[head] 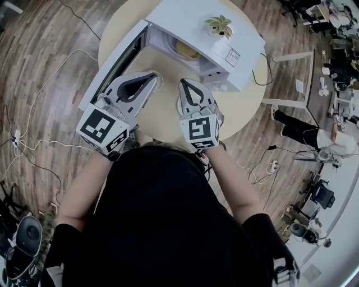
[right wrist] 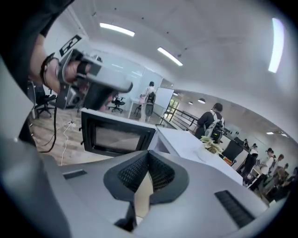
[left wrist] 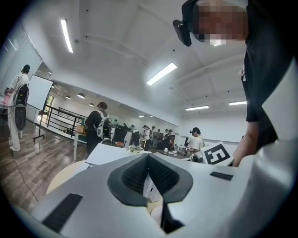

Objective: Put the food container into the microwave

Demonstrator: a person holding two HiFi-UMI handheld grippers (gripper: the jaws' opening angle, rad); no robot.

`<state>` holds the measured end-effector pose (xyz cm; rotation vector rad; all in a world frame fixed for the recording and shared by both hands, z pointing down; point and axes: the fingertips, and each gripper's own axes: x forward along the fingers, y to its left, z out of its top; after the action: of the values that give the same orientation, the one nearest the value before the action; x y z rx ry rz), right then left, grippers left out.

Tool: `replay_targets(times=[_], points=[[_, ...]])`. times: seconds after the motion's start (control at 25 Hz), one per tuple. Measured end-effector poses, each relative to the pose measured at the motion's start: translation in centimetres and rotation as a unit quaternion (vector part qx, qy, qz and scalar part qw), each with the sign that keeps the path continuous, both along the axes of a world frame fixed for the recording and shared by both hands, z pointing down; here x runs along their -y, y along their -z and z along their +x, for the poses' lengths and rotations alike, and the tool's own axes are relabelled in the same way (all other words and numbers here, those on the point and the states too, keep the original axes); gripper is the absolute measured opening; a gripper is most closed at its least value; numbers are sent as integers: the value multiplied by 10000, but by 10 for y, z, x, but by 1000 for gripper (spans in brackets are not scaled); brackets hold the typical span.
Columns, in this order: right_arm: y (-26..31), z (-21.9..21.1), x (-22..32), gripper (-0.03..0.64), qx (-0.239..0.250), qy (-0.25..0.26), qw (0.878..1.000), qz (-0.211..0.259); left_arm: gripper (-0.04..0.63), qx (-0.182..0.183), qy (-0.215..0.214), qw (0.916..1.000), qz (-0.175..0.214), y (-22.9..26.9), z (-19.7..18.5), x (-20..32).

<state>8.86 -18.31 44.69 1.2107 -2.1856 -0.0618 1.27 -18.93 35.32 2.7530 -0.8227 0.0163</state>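
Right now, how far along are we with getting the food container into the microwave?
Done, apparently: a yellowish container sits inside the microwave. In hand: nothing; left claw and right claw are both shut and empty. Left: the door hangs open, so probably closing it.

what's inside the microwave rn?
The door is open. Inside the microwave a yellowish round container shows, only in part. The microwave's top covers the rest of the inside, so anything further back cannot be seen.
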Motion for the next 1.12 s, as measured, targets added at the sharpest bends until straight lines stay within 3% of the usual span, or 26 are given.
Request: replay_targets(times=[0.2,0.36,0.6,0.84,1.12], points=[[58,6,-12,15,712,-271,9952,613,20,10,-184,9995,250,17,10,-4],[88,24,-16,15,1427,-685,9832,912,20,-27,-287,9985,461,29,19,-7],[113,56,-19,15,1904,-1063,9674,1291,20,-103,-202,9967,776,47,23,-7],[123,78,-22,15,2541,-1419,9464,1400,20,-176,-87,9956,913,57,22,-4],[120,94,-25,15,2766,-1753,9343,1412,20,-175,-35,9960,878,57,21,-5]])
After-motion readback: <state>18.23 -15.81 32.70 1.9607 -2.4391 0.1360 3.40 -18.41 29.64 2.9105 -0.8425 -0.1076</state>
